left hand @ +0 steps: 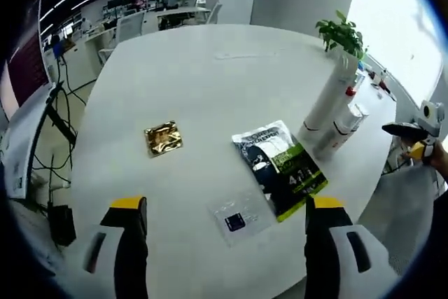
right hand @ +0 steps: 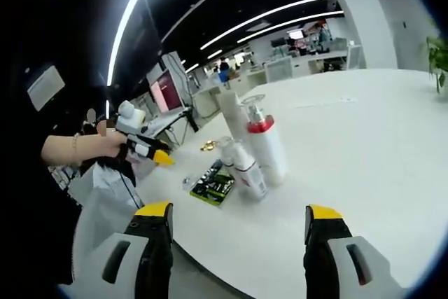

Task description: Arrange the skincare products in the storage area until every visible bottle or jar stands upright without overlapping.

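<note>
Three white skincare bottles stand close together near the table edge: a tall tube [left hand: 327,96] [right hand: 233,111], a pump bottle with a red collar [left hand: 344,118] [right hand: 267,146] and a shorter bottle [right hand: 245,167]. Beside them a black, white and green pouch [left hand: 278,166] [right hand: 213,185] lies flat. A small clear sachet [left hand: 238,218] and a gold packet [left hand: 163,138] also lie flat. My left gripper [left hand: 227,204] hovers open above the sachet, holding nothing. My right gripper [right hand: 238,211] is open over the table edge, short of the bottles and empty.
The round white table [left hand: 210,82] has wide bare room behind the items. A potted plant [left hand: 341,33] stands behind the bottles. A hand holds the left gripper [right hand: 143,146] off the table's edge; the right gripper [left hand: 418,129] shows past the bottles. Office desks lie beyond.
</note>
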`<state>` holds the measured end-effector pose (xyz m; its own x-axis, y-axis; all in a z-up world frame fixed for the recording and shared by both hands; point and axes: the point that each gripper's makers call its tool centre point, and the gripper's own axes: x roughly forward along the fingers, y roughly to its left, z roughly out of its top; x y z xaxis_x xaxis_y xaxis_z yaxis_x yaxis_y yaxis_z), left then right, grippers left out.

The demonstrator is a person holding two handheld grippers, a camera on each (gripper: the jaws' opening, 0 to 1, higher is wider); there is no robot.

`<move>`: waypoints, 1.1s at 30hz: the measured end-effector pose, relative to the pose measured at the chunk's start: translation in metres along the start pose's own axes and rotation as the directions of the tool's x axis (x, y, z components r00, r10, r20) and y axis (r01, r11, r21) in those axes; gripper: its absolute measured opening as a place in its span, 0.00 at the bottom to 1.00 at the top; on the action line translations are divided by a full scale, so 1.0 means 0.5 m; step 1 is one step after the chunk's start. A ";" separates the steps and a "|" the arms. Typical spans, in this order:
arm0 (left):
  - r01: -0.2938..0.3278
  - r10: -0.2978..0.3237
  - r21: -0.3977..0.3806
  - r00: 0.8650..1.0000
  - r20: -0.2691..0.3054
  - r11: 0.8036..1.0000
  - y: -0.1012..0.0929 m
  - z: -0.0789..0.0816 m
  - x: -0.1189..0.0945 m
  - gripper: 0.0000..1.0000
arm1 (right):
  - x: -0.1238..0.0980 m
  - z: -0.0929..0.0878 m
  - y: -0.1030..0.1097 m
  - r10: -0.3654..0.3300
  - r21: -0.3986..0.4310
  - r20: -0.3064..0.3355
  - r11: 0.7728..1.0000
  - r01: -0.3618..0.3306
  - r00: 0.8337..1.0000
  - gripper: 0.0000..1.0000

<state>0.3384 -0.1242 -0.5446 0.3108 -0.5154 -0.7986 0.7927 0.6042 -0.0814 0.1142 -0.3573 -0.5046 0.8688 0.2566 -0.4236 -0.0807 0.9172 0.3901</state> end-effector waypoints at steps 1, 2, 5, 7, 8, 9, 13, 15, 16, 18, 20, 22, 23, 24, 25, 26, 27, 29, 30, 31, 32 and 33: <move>0.001 -0.001 0.002 1.000 -0.016 1.000 0.012 0.009 0.014 0.87 | 0.000 0.001 -0.003 -0.002 0.002 0.001 1.000 0.002 1.000 0.79; -0.008 0.008 0.001 1.000 -0.029 1.000 0.020 0.011 0.019 0.86 | 0.001 0.001 -0.005 -0.004 0.004 0.000 1.000 0.004 1.000 0.79; -0.012 0.012 -0.012 0.998 -0.060 1.000 0.040 0.017 0.035 0.86 | 0.000 0.002 -0.008 -0.012 0.008 0.000 1.000 0.012 1.000 0.79; -0.021 0.018 -0.035 0.996 -0.090 0.999 0.043 0.002 0.034 0.84 | 0.001 0.004 -0.012 -0.019 0.009 0.001 1.000 0.019 1.000 0.79; -0.028 0.024 -0.037 0.995 -0.100 0.999 0.047 0.000 0.036 0.83 | 0.001 0.003 -0.012 -0.021 0.010 0.000 1.000 0.021 1.000 0.79; -0.034 0.029 -0.040 0.993 -0.114 0.999 0.050 0.008 0.044 0.81 | 0.002 0.004 -0.014 -0.023 0.011 -0.001 1.000 0.024 1.000 0.79; -0.043 0.034 -0.063 0.990 -0.135 0.997 0.078 0.031 0.076 0.82 | 0.008 0.010 -0.026 -0.037 0.013 0.010 0.999 0.036 0.999 0.79; -0.050 0.039 -0.072 0.988 -0.149 0.996 0.078 0.036 0.082 0.82 | 0.009 -0.001 -0.031 -0.042 0.019 -0.021 0.999 0.043 0.999 0.79; -0.051 0.040 -0.070 0.987 -0.154 0.996 0.079 0.038 0.086 0.82 | 0.007 0.001 -0.028 -0.042 0.019 -0.016 0.999 0.042 0.999 0.79; -0.054 0.042 -0.066 0.984 -0.171 0.996 0.082 0.039 0.088 0.82 | 0.008 0.001 -0.031 -0.046 0.028 -0.016 0.999 0.046 0.999 0.79; -0.060 0.047 -0.068 0.982 -0.186 0.996 0.088 0.039 0.103 0.82 | 0.007 -0.002 -0.033 -0.054 0.027 -0.021 0.998 0.054 0.998 0.79; -0.064 0.047 -0.077 0.979 -0.200 0.995 0.104 0.046 0.125 0.81 | 0.008 -0.004 -0.037 -0.059 0.033 -0.022 0.998 0.059 0.998 0.79; -0.065 0.048 -0.081 0.978 -0.204 0.995 0.102 0.044 0.116 0.81 | 0.007 -0.003 -0.038 -0.063 0.034 -0.022 0.997 0.064 0.998 0.79; -0.065 0.046 -0.086 0.977 -0.208 0.994 0.106 0.048 0.122 0.81 | 0.006 -0.003 -0.038 -0.066 0.034 -0.023 0.997 0.067 0.998 0.79; -0.065 0.045 -0.089 0.977 -0.211 0.994 0.109 0.052 0.129 0.80 | 0.006 -0.004 -0.038 -0.069 0.032 -0.025 0.997 0.070 0.997 0.79; -0.068 0.046 -0.093 0.975 -0.219 0.993 0.118 0.055 0.138 0.80 | 0.006 -0.004 -0.039 -0.071 0.032 -0.026 0.997 0.072 0.997 0.79; -0.072 0.049 -0.095 0.974 -0.223 0.993 0.134 0.058 0.148 0.80 | 0.006 -0.004 -0.040 -0.073 0.032 -0.028 0.997 0.074 0.997 0.79; -0.077 0.053 -0.097 0.972 -0.228 0.992 0.137 0.062 0.152 0.80 | 0.007 -0.006 -0.043 -0.077 0.032 -0.032 0.996 0.078 0.997 0.79; -0.083 0.056 -0.110 0.972 -0.227 0.991 0.141 0.066 0.155 0.80 | 0.008 -0.007 -0.045 -0.079 0.033 -0.033 0.996 0.080 0.996 0.79; -0.086 0.057 -0.122 0.973 -0.223 0.989 0.133 0.065 0.154 0.80 | 0.008 -0.007 -0.046 -0.081 0.034 -0.034 0.996 0.082 0.996 0.79; -0.095 0.063 -0.142 0.974 -0.219 0.985 0.135 0.067 0.157 0.79 | 0.008 -0.008 -0.047 -0.083 0.035 -0.035 0.996 0.085 0.996 0.79; -0.104 0.069 -0.154 0.974 -0.217 0.983 0.139 0.068 0.158 0.79 | 0.008 -0.009 -0.047 -0.085 0.036 -0.036 0.996 0.087 0.996 0.79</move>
<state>0.4359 -0.1437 -0.5930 0.2440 -0.3281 -0.9126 0.6655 0.7411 -0.0885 0.1173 -0.3767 -0.5189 0.8542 0.1884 -0.4846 0.0121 0.9246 0.3808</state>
